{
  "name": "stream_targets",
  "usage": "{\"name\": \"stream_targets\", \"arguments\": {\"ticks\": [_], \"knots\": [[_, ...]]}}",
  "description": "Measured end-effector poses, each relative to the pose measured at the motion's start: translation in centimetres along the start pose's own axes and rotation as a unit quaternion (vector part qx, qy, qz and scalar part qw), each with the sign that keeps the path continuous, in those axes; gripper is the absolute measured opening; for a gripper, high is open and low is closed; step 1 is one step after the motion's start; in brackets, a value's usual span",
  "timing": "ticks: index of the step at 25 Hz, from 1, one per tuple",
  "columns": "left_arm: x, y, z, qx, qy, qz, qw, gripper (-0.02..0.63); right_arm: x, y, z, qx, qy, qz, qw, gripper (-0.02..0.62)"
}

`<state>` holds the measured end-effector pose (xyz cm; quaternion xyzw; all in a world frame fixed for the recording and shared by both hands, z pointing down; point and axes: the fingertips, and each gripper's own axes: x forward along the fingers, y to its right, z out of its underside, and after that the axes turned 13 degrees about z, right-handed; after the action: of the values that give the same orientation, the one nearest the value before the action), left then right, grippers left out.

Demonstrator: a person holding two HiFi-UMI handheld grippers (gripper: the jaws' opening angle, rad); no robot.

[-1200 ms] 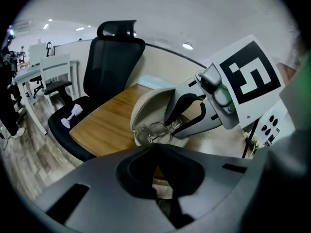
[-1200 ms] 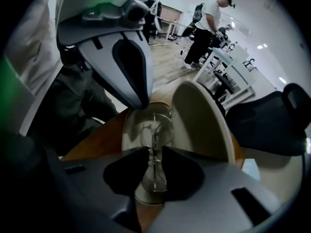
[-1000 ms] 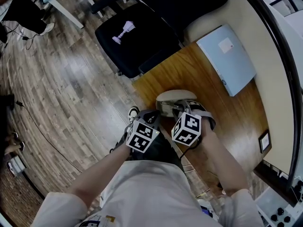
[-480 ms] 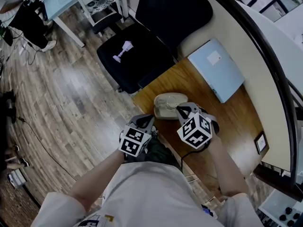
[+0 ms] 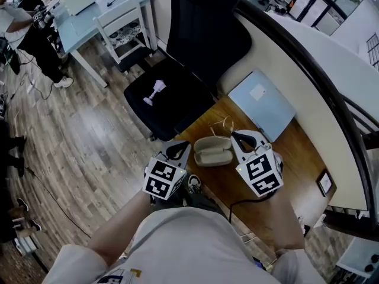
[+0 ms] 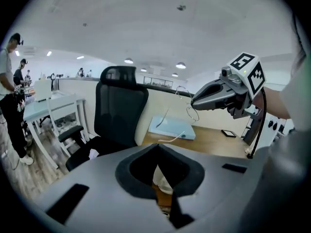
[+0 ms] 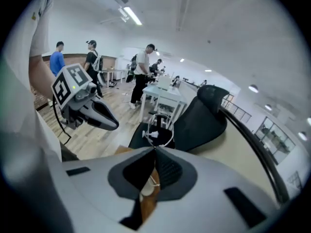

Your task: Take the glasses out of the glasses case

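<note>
The beige glasses case [image 5: 213, 151] lies open on the wooden table [image 5: 278, 152]. My right gripper [image 5: 237, 136] hangs just right of it and above, shut on the thin wire-framed glasses [image 5: 225, 125], which are clear of the case. In the right gripper view the glasses [image 7: 158, 130] loop up from the closed tips of that gripper [image 7: 155, 148]. From the left gripper view the glasses [image 6: 193, 111] dangle from the right gripper [image 6: 194, 101]. My left gripper [image 5: 177, 149] hovers left of the case, its jaws [image 6: 158, 144] together and holding nothing.
A light blue folder [image 5: 262, 104] lies at the table's far side against the curved partition. A black office chair [image 5: 177, 81] with a small pale object [image 5: 154, 90] on its seat stands beyond the table's left edge. A small dark frame [image 5: 324, 182] sits at the right.
Both grippers have risen off the case. The right one has come up with the glasses out of the case. The left one has drawn away to the case's left.
</note>
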<state>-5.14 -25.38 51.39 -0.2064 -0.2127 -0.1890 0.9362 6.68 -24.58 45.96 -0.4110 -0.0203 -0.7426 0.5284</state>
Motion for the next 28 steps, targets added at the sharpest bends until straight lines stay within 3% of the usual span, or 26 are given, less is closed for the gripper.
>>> {"name": "stream_targets", "arguments": {"ticks": [7, 11, 15, 21, 25, 28], "knots": [[-3.7, -2.4, -10.4, 0.068, 0.060, -0.024, 0.9956, 0.003, -5.7, 6.2, -8.4, 0.072, 0.106, 0.095, 0.987, 0.011], [-6.2, -2.7, -16.3, 0.121, 0.099, -0.043, 0.9868, 0.003, -9.7, 9.3, -12.5, 0.123, 0.174, 0.128, 0.969, 0.010], [-8.9, -2.5, -21.0, 0.164, 0.134, -0.059, 0.9755, 0.003, -13.7, 11.7, -15.7, 0.133, 0.222, 0.177, 0.950, 0.011], [-12.4, -0.9, -26.0, 0.220, 0.186, -0.079, 0.9542, 0.003, -18.3, 13.9, -16.4, 0.182, 0.271, 0.237, 0.915, 0.011], [-14.1, -0.1, -27.0, 0.220, 0.206, -0.085, 0.9498, 0.003, -20.1, 13.8, -15.4, 0.210, 0.284, 0.250, 0.902, 0.011], [-14.5, 0.6, -26.8, 0.219, 0.206, -0.083, 0.9500, 0.003, -20.6, 13.5, -14.6, 0.214, 0.279, 0.255, 0.901, 0.011]]}}
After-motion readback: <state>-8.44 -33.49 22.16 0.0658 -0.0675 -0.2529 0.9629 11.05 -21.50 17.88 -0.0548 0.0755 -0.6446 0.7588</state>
